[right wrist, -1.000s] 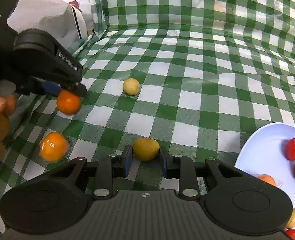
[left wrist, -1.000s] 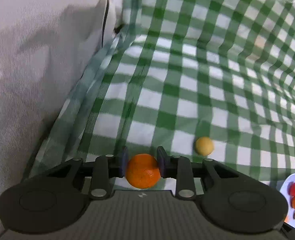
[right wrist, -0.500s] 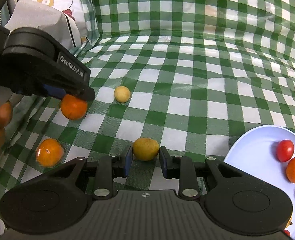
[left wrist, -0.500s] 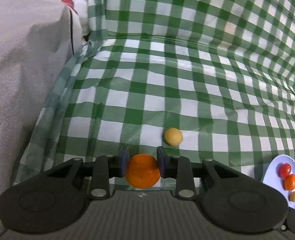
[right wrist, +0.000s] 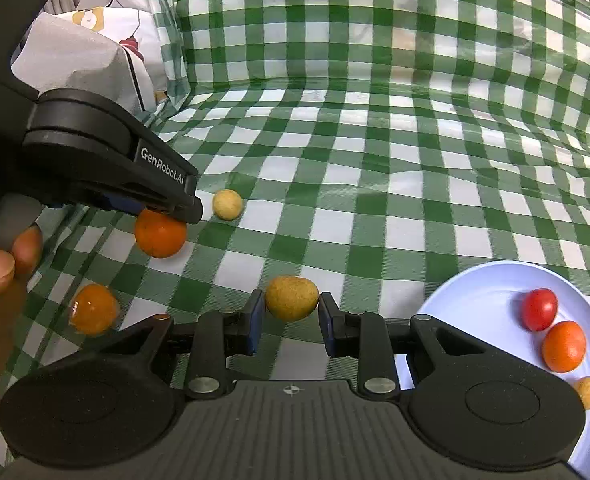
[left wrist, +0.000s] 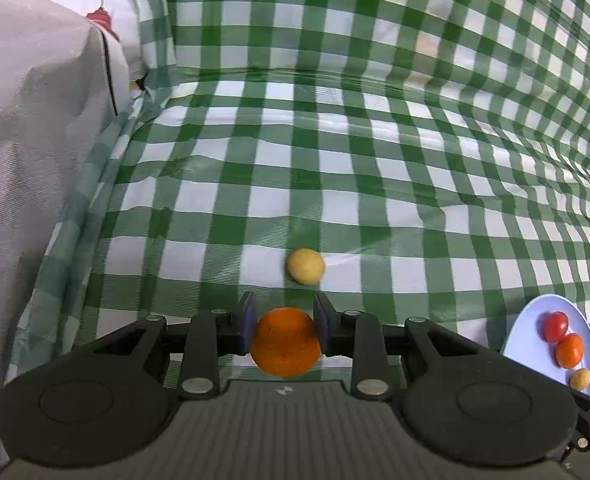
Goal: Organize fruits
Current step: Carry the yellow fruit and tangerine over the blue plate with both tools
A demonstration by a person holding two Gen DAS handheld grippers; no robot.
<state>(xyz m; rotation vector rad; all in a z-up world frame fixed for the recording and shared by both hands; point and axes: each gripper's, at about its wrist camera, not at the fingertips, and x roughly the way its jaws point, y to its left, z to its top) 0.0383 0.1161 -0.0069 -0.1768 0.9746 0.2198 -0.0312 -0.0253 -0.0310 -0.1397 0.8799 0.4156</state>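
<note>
Left gripper (left wrist: 283,322) clamped on orange (left wrist: 285,342), swung toward plate (left wrist: 523,344), now nearer on the right. Right gripper (right wrist: 291,314) clamped on yellow fruit (right wrist: 291,297), unmoved. Both ready for plate; two fruits left on table (right wrist: 375,208).

A round orange mandarin (left wrist: 285,342) sits clamped in the left hand-held gripper (left wrist: 283,322); a dull yellow, egg-shaped fruit (right wrist: 291,298) is pinched in the right hand-held gripper (right wrist: 291,320).

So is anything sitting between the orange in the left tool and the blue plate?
Nothing visible blocks it. Between the orange and the blue plate lies only bare checked cloth; the small yellow fruit sits farther back, off that line.
</note>
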